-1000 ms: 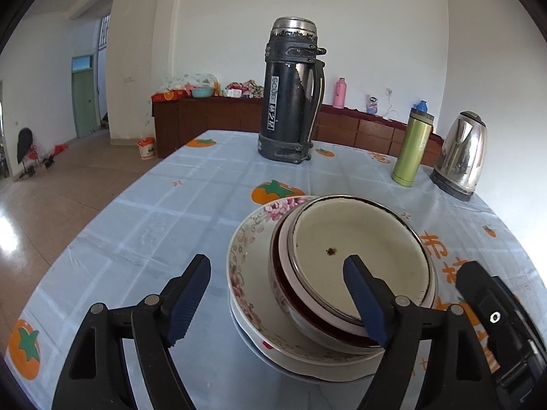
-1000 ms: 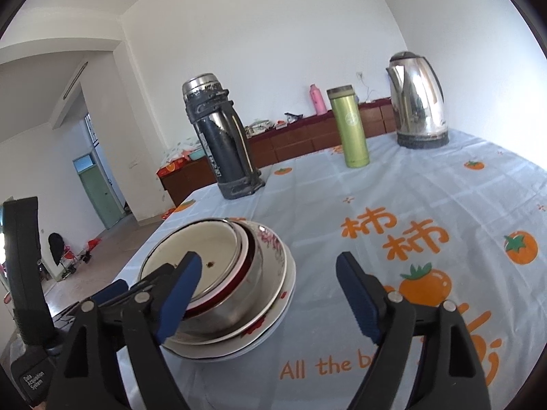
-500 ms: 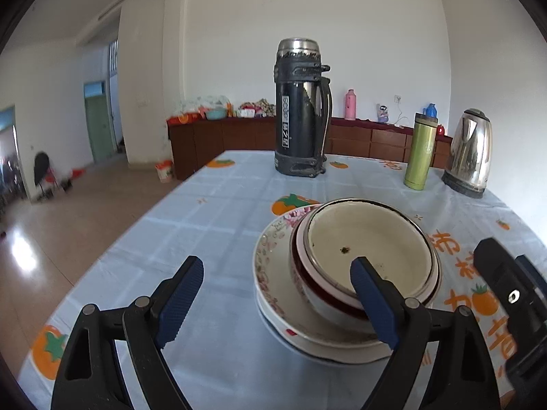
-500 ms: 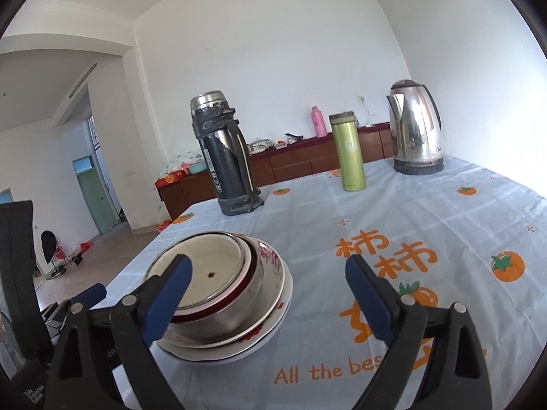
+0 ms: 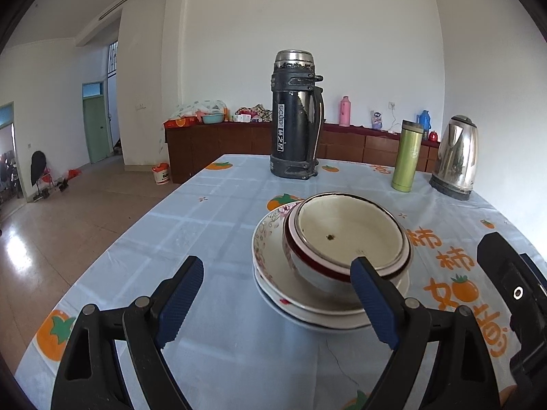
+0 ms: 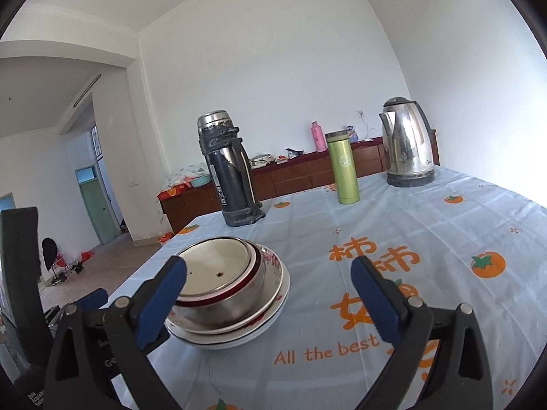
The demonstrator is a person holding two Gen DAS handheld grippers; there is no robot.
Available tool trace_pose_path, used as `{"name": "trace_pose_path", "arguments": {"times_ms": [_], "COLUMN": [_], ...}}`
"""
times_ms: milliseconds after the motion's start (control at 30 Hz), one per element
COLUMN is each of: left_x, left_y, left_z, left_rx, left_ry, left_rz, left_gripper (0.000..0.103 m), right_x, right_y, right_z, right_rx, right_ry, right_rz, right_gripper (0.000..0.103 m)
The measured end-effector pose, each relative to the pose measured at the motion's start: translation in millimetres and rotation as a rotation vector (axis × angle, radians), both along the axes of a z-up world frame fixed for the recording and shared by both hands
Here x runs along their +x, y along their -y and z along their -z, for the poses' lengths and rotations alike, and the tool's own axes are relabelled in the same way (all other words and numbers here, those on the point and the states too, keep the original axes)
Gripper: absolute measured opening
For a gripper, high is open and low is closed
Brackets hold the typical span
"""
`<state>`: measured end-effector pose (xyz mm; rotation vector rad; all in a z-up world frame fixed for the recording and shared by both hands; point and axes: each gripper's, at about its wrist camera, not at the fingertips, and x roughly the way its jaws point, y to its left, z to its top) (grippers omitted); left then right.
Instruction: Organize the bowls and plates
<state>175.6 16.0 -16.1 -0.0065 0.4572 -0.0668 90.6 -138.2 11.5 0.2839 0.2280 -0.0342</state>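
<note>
A tip or slide of the nested stack could be caused if the cream enamel bowl were caught by one pad alone, since it sits loosely in the red-banded steel bowl on the floral plates. The stack stands on the counter, just ahead of the left gripper, whose fingers are spread with nothing between, and ahead-left of the right gripper, whose fingers are opening, nothing held; both are tilted slightly down.

This is a home, in a big eating room. A table has a blue cloth with orange fruit pictures. A kettle and a big black flask stand far on it. A brown cupboard lines the far wall.
</note>
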Motion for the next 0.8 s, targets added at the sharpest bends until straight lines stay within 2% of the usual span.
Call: {"name": "trace_pose_path", "arguments": {"times_ms": [333,800], "left_x": [-32,-63], "left_y": [2,-8], "left_z": [2,-13], "left_rx": [0.037,0.007], "left_ry": [0.019,0.018], "left_rz": [0.011,0.015], "left_gripper": [0.089,0.089], "right_x": [-40,-81], "right_y": [-3,-12], "right_z": [-8,-22], "right_rx": [-0.005,0.000], "right_ry": [0.042,0.085], "right_rz": [0.027,0.045], "right_gripper": [0.102,0.103]}}
